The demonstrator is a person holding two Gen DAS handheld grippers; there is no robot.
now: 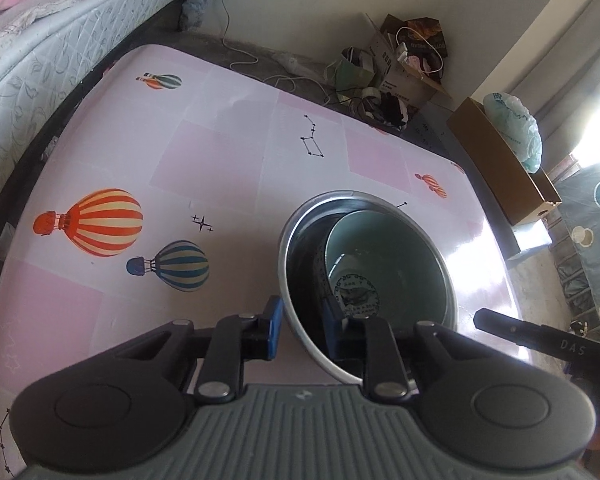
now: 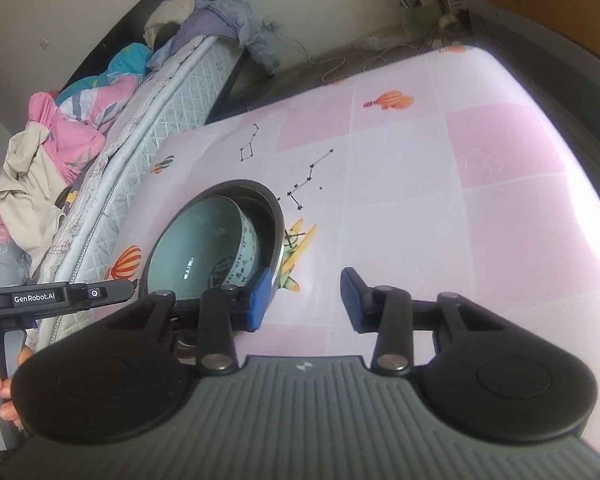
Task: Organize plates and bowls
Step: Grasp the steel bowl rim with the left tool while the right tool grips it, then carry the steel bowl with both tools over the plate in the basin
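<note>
Pink checked tablecloth (image 1: 228, 168) printed with balloons and star lines, spread over the table right out to its rounded edges. Broad bare stretch from 9 to 12 o'clock of the metal bowl (image 1: 300, 216) in the left wrist view; in the right wrist view, open cloth from 12 round to 4 o'clock of the bowl. Mattress (image 1: 40, 40) running close along the table's 10 o'clock side in the left view, with a narrow dark gap between them. Cardboard box (image 1: 500, 168) just past the 2 o'clock edge, cluttered boxes and cables on the floor beyond 12 o'clock.

Metal bowl standing on the cloth at 5 o'clock of the left view, near the table's right edge. Nested inside it, a pale green ceramic bowl (image 1: 388, 240), shifted off-centre and tilted, its rim leaning towards one wall of the metal bowl. Patterned band on the ceramic bowl's outside, a round printed motif at its bottom, a glazed sheen inside. Metal bowl grey with a bright, thin rim and dark inner wall.

Left gripper (image 1: 300, 330) straddling the metal bowl's near rim, one blue pad outside and one inside; cannot tell whether pressed onto it. Right gripper (image 2: 306, 300) spread wide, holding nothing, its left pad just beside the metal bowl (image 2: 274, 216) at the outer wall, the other over bare cloth.
</note>
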